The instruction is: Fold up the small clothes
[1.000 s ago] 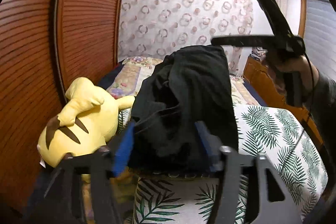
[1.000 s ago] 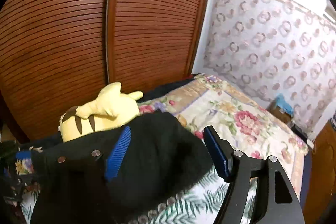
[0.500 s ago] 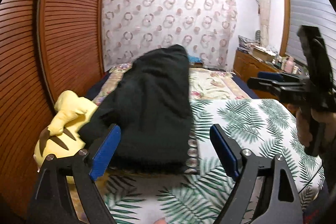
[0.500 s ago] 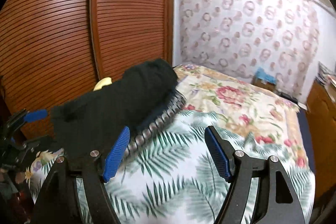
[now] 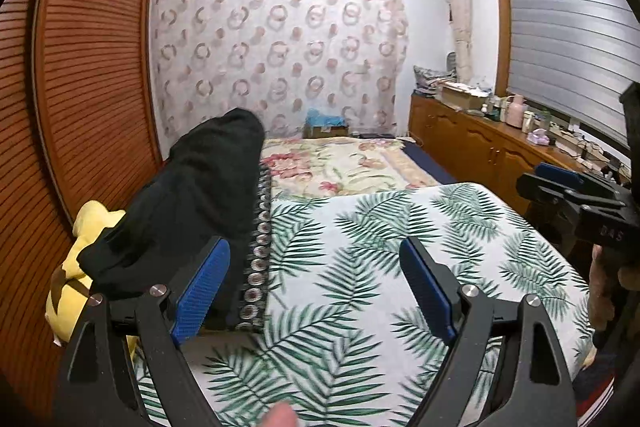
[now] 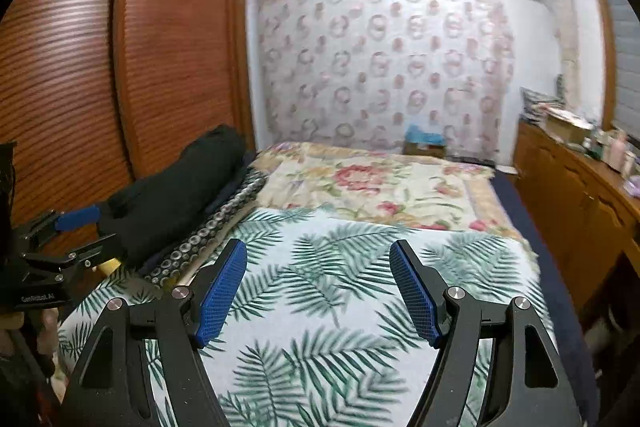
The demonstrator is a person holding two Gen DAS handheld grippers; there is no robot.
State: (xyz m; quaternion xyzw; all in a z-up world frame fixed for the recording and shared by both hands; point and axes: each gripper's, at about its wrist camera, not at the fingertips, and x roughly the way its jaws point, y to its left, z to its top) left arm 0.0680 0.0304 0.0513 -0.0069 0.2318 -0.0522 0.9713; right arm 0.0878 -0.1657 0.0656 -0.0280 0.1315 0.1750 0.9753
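Above the leaf-print cover [image 5: 360, 227], both the left gripper [image 5: 314, 283] and right gripper [image 6: 318, 285] spread their fingers wide, holding nothing.

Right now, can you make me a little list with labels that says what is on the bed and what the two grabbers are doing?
Bed cover: leaf-print sheet, floral quilt behind it
Clothes: black garment bundled at the sheet's left edge, on a ring-patterned cloth
Toy: yellow plush, partly under the garment
Left gripper: jaws open, nothing between them
Right gripper: jaws open, nothing between them
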